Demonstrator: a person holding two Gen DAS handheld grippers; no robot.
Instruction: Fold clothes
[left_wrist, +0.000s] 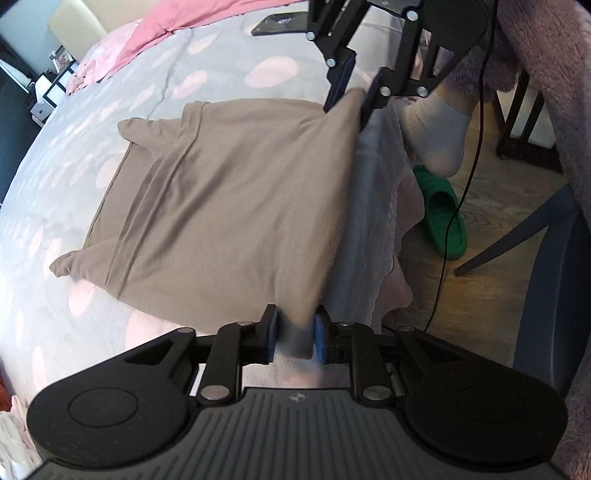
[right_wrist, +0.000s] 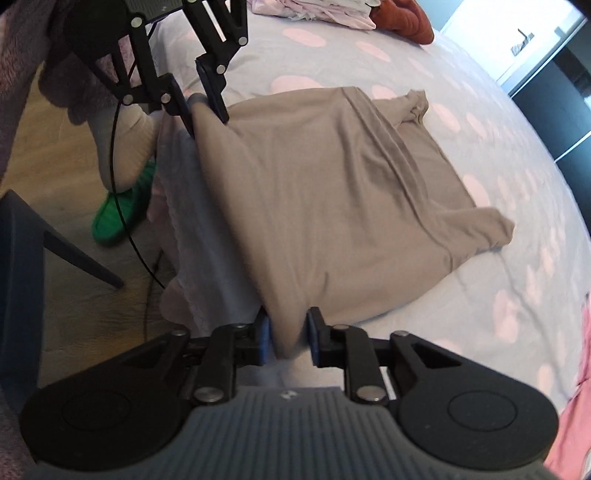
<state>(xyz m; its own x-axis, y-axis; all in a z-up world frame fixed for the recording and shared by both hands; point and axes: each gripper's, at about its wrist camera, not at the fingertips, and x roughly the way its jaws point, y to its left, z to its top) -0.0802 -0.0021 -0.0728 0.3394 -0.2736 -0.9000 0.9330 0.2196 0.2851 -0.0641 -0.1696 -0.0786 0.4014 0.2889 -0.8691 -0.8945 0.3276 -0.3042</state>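
A taupe shirt lies partly folded on the grey bed with pink dots, its near hem lifted at the bed's edge. My left gripper is shut on one hem corner. In the same view my right gripper pinches the other corner farther along the edge. From the right wrist, the shirt stretches from my right gripper, shut on the cloth, up to my left gripper. The two sleeves stick out on the shirt's far side.
A person's socked foot in a green slipper stands on the wooden floor beside the bed. A black cable hangs there, near dark chair legs. A phone and pink blanket lie farther off; folded clothes are piled.
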